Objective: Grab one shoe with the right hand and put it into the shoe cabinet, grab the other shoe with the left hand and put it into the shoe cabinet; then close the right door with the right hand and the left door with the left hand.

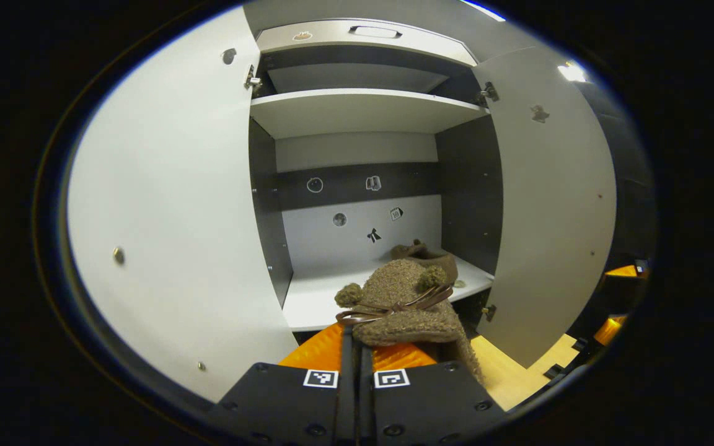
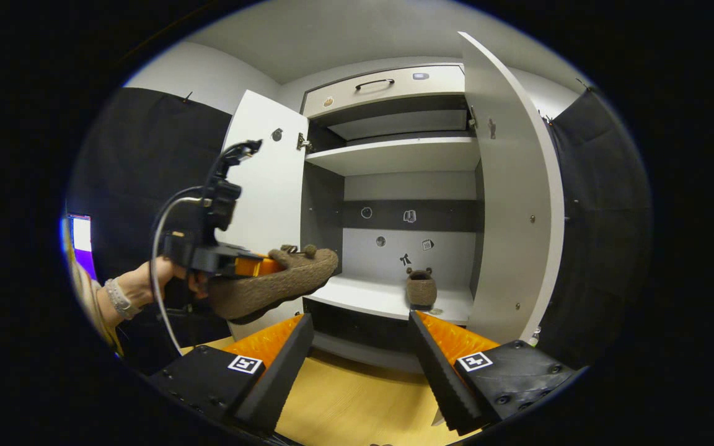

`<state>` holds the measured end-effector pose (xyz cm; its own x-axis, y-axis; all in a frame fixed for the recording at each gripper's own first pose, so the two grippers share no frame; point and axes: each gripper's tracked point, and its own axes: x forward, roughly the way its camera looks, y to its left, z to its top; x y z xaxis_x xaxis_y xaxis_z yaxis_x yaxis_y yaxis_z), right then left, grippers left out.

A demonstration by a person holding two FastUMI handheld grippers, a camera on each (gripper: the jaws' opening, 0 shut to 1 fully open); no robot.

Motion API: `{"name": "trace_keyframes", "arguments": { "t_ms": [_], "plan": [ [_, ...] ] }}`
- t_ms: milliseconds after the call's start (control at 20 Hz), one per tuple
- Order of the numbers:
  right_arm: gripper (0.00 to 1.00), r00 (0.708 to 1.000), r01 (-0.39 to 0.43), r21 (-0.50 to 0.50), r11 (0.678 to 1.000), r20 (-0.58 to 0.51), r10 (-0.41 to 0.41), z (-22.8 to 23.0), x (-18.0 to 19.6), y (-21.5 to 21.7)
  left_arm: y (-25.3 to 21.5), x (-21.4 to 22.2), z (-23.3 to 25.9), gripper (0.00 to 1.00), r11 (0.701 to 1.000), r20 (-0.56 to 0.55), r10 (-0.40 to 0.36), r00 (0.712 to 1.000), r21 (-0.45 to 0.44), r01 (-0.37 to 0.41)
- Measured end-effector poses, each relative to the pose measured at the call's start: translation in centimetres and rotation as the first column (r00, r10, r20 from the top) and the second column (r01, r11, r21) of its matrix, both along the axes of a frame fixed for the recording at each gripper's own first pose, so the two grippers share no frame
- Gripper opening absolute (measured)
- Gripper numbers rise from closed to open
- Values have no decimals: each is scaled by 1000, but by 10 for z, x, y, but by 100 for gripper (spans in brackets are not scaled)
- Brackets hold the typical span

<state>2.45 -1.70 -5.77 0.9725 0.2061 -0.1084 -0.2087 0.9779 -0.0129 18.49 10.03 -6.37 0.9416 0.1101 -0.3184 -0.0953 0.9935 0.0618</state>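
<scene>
A fuzzy brown shoe with pom-poms and a ribbon bow hangs in front of the open shoe cabinet, and my left gripper is shut on its heel edge. The right gripper view has the same held shoe in the air left of the cabinet's lower shelf, with the left gripper in a person's hand. The other brown shoe stands on that shelf at the right. My right gripper is open, low before the cabinet, nothing between its fingers.
Both white doors stand wide open: the left door and the right door. An upper shelf and a drawer with a handle sit above. Wooden floor lies below.
</scene>
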Motion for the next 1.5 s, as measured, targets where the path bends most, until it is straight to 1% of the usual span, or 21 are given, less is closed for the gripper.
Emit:
{"name": "trace_keyframes", "arguments": {
  "t_ms": [150,350,400,450,600,750,850,1000,1100,1150,1200,1300,1400,1450,1500],
  "plan": [
    [98,999,51,-1,999,5,-51,5,-5,-23,7,64,12,7,999,27,21,999,-38,-20],
    [98,993,112,-15,994,22,-112,15,-7,-53,21,149,-2,7,997,12,49,999,-59,-48],
    [94,992,123,-20,992,25,-123,17,-7,-59,26,168,-8,7,997,6,62,998,-52,-62],
    [98,992,126,-23,992,28,-125,18,-7,-63,33,188,-15,7,996,0,78,997,-39,-78],
    [98,992,121,-34,992,23,-120,18,-5,-68,48,242,-46,7,993,-39,119,992,-15,-119],
    [98,993,121,-61,991,7,-121,13,-3,-72,55,278,-87,7,991,-90,136,987,6,-136],
    [98,992,126,-66,990,-8,-127,9,0,-75,57,292,-109,7,989,-119,148,982,-2,-149],
    [98,990,139,-70,988,-22,-141,4,3,-80,59,299,-132,7,984,-143,161,976,-56,-171],
    [98,988,148,-74,986,-34,-151,0,5,-86,65,300,-139,8,980,-156,181,971,-50,-190],
    [98,987,151,-71,986,-37,-154,0,6,-88,66,301,-142,12,981,-163,177,971,-43,-187],
    [98,987,151,-65,986,-37,-154,0,7,-89,63,302,-142,12,984,-167,165,972,-37,-173],
    [98,988,150,-57,987,-37,-152,0,10,-89,61,303,-140,19,988,-171,149,974,-18,-155],
    [98,989,142,-61,988,-38,-145,-2,12,-88,60,302,-135,34,990,-170,143,975,1,-144],
    [98,989,137,-63,989,-38,-140,-2,12,-88,61,300,-134,36,989,-173,144,974,10,-144],
    [98,990,131,-63,989,-38,-133,-2,11,-87,61,296,-130,41,989,-169,144,975,10,-145]
  ]
}}
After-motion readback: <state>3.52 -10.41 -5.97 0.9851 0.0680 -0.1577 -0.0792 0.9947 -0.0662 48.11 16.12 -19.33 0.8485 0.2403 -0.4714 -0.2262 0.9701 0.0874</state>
